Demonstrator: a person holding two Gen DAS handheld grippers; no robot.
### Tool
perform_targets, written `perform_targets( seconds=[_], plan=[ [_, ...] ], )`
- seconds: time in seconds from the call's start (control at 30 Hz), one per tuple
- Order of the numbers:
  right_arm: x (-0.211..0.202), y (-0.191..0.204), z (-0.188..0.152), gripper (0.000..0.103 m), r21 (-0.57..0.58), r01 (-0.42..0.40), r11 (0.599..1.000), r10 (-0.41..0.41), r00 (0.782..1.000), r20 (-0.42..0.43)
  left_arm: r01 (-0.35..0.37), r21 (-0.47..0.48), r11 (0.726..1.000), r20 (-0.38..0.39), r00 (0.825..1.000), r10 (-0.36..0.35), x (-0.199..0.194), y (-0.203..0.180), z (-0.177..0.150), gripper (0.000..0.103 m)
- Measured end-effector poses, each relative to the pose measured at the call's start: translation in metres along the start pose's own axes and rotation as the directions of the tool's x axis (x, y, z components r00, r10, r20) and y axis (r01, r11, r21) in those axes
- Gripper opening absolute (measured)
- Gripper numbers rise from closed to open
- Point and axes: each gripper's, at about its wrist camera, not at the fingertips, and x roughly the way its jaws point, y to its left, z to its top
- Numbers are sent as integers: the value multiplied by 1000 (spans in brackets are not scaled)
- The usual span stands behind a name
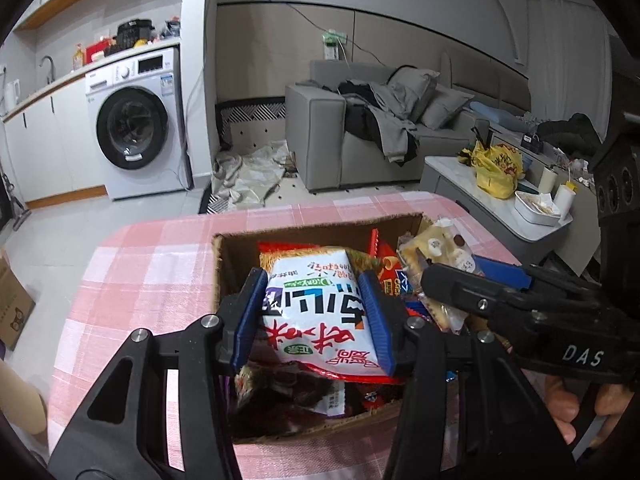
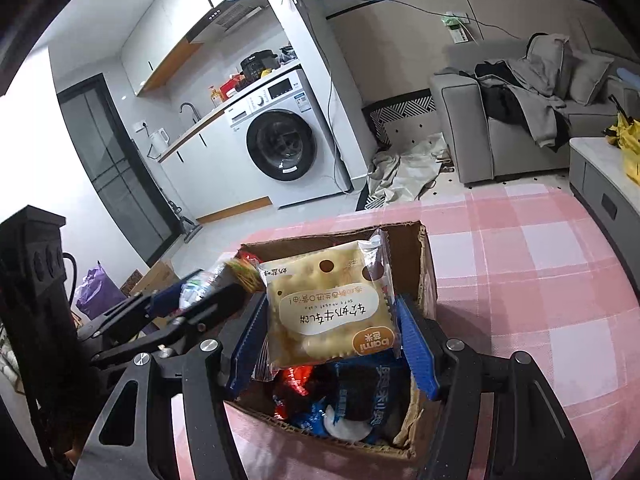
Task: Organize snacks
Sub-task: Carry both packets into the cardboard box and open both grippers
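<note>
Your left gripper [image 1: 316, 316] is clenched on a white foil snack packet with red and black lettering [image 1: 316, 300], its blue ribbed pads [image 1: 250, 316] pressing both long edges; the packet sits above the open brown cardboard box [image 1: 218, 264], over the other wrappers inside. Your right gripper [image 2: 332, 340] is grasping a clear-wrapped pale yellow cracker pack with a cream label [image 2: 328, 312], blue pads [image 2: 416, 348] bearing on its two sides; this pack is likewise held over the same box [image 2: 424, 264], toward its right half as the left camera shows it [image 1: 436, 256]. Inside the box you have loose wrappers: a dark blue packet with white print [image 2: 360, 396] and a red foil wrapper [image 2: 296, 376] beneath the cracker pack, and an orange-red packet [image 1: 390, 268] between the two held items. The box stands on a table covered in pink and white checked cloth [image 2: 540, 280], near its middle. Each gripper appears in the other's camera, close alongside at box level. Surroundings noted: a white front-loading washing machine [image 1: 136, 128] under a counter, a grey fabric sofa [image 1: 360, 128] strewn with clothing, a low grey table carrying a yellow plastic bag [image 1: 496, 168], and crumpled pale sheeting on the floor [image 1: 248, 172]
</note>
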Motion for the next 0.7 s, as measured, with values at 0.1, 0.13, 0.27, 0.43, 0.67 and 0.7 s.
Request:
perform_targets(
  seconds=[0.1,0.13,0.27,0.43,0.67,0.7],
  plan=[
    [2,-3,0,65,9,-4,1000,4,1000,-5,-5,13,1000,4,1000,5,10,-5,-1,45],
    [3,-3,1,65,9,-5,1000,5,1000,-3,-6,13,1000,4,1000,6,11,-6,-2,45],
    [7,-2,0,65,-1,1,1000,-1,1000,-6,-11,21,1000,-14,1000,12,24,-14,-8,45],
    [10,-1,1,68,-20,3,1000,-4,1000,-11,7,-18,1000,-48,999,-8,40,-8,-15,45],
    [-1,-3,-1,79,-24,-15,1000,15,1000,3,35,-41,999,-42,998,-36,28,-4,-15,65],
    [-5,-3,-2,83,-26,-17,1000,17,1000,9,27,-42,999,-39,999,-29,24,-4,-15,79]
  ],
)
